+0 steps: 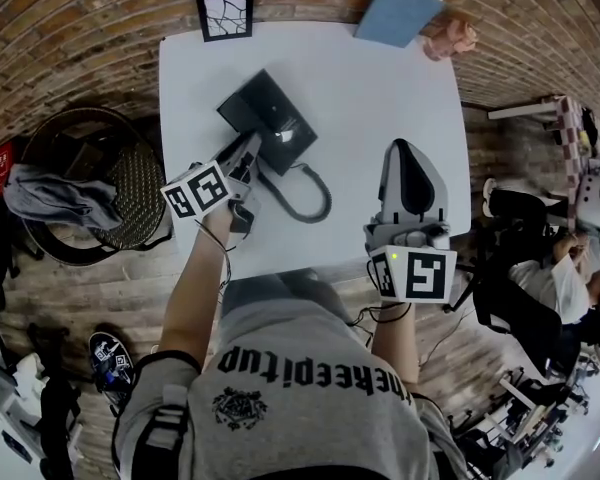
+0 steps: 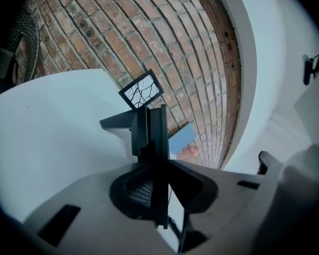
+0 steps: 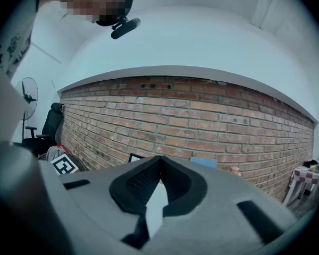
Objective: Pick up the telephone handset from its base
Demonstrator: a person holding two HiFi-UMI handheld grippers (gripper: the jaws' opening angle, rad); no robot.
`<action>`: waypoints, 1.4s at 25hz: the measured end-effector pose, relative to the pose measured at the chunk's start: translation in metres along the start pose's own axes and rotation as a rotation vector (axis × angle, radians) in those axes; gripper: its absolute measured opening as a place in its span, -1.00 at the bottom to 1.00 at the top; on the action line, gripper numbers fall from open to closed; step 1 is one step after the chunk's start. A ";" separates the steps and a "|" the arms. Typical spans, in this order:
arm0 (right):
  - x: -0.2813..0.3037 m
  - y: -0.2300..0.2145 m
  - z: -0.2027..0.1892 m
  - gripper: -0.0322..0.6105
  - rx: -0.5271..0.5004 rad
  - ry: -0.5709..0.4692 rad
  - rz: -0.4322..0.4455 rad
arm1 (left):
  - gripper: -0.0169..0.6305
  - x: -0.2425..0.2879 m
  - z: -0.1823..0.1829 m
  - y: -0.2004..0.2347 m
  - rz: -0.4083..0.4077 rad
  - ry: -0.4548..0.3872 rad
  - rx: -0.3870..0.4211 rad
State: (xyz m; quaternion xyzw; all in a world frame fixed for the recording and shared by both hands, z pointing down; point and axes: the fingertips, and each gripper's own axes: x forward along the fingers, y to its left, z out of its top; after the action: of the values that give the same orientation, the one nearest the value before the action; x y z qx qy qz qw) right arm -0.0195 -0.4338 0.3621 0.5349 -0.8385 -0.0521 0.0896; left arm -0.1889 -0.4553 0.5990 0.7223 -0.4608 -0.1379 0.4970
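A black telephone base [image 1: 277, 111] sits turned at an angle on the white table [image 1: 380, 88], left of the middle. Its coiled cord [image 1: 306, 204] loops toward the near edge. My left gripper [image 1: 247, 153] is at the base's near left side. In the left gripper view the dark handset [image 2: 149, 122] stands edge-on between the jaws, which are shut on it, with a piece of the base [image 2: 116, 123] showing to its left. I cannot tell whether the handset is off the base. My right gripper [image 1: 407, 151] hovers shut and empty over the table's right part, its jaws meeting at the tip [image 3: 159, 161].
A framed crack-pattern picture [image 1: 225, 13], a blue book [image 1: 398, 11] and a pinkish object [image 1: 450, 36] lean at the brick wall behind the table. A wicker chair with grey cloth [image 1: 65, 196] stands to the left. Furniture and a seated person [image 1: 555, 278] are at the right.
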 end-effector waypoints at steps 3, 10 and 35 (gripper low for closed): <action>-0.002 0.000 0.003 -0.89 0.003 -0.010 -0.002 | -0.73 0.000 0.004 -0.014 -0.026 0.001 0.029; -0.007 0.007 0.009 -0.89 0.008 -0.033 0.017 | -0.74 -0.016 0.016 -0.027 -0.048 -0.039 0.014; -0.033 0.052 0.048 -0.89 0.000 -0.157 0.307 | -0.74 -0.159 0.057 -0.140 0.125 -0.374 0.446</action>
State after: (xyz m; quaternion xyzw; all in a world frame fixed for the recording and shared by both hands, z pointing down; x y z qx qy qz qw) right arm -0.0624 -0.3821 0.3215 0.3950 -0.9147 -0.0796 0.0306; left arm -0.2382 -0.3498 0.4129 0.7460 -0.6068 -0.1330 0.2399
